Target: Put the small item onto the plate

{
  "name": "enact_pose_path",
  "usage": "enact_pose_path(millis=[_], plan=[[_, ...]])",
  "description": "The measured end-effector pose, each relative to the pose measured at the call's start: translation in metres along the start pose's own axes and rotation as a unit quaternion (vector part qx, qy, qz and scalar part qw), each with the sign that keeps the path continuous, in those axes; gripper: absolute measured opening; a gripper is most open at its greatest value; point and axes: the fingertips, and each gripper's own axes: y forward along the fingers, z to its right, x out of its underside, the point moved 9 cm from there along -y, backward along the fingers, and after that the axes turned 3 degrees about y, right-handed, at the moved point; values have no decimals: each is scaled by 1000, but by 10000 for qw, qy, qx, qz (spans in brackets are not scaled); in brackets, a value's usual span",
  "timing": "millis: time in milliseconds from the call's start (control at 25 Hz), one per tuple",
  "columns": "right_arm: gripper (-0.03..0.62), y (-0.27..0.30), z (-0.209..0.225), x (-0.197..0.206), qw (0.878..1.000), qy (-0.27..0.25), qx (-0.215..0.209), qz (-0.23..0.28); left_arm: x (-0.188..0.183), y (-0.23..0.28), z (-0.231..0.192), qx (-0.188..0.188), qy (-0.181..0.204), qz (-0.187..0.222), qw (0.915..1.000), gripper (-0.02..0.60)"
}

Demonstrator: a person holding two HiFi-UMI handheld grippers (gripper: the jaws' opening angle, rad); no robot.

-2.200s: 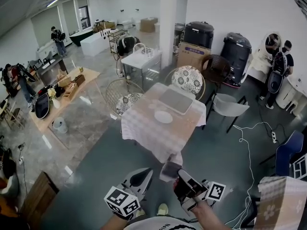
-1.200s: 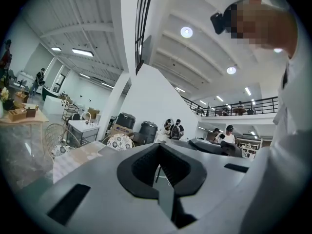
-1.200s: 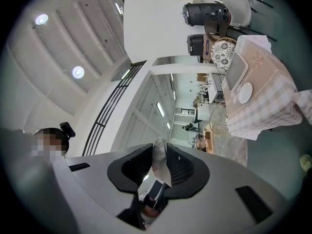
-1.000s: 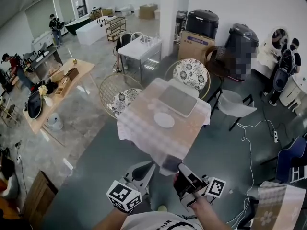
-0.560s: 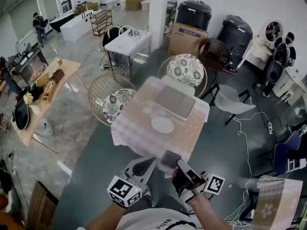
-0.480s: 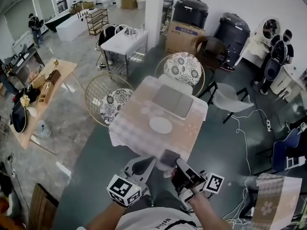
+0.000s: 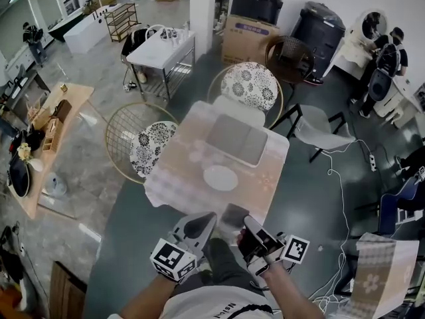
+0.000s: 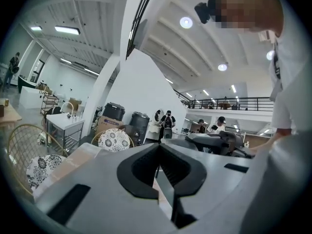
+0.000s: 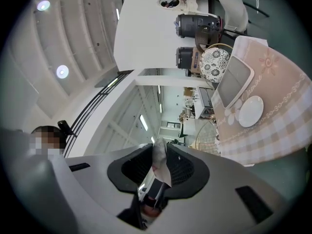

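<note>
The small item is a thin pale packet (image 9: 160, 164), seen from above as a greyish square (image 7: 233, 215). My right gripper (image 9: 159, 156) is shut on it, held in the air just short of the table's near edge (image 7: 247, 226). The white plate (image 7: 220, 177) lies on the checked tablecloth (image 7: 179, 178), ahead of both grippers, and shows again as the plate (image 9: 251, 111) at the right. A grey tray (image 7: 236, 139) lies beyond it. My left gripper (image 7: 202, 223) hovers beside the right one; its jaws (image 8: 159, 147) meet with nothing between them.
Two wire chairs with patterned cushions (image 7: 150, 149) (image 7: 249, 85) stand at the table's left and far side, a white chair (image 7: 320, 133) at its right. Cables (image 7: 337, 178) trail over the floor on the right. A steel table (image 7: 162, 49) and a wooden table (image 7: 46, 121) stand further off.
The table and plate have drawn nearer and lower in the head view. Both grippers keep their pose, the right one still holding the packet.
</note>
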Motion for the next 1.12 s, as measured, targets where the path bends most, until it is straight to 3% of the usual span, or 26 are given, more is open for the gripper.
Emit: enact_pose_path(millis=[280,680,1120], plan=[[94,31,45,-49,9998,-1,193,-46,11,59,-38,203,40,-46,9998,5],[94,64,137,-97,9963,399,746,-166,59,126,-95,49,-162,-628,9979,5],[94,99,232,-125,9881,560,1402,-302,108,157,-139,-142,-539,-1079,9926,5]])
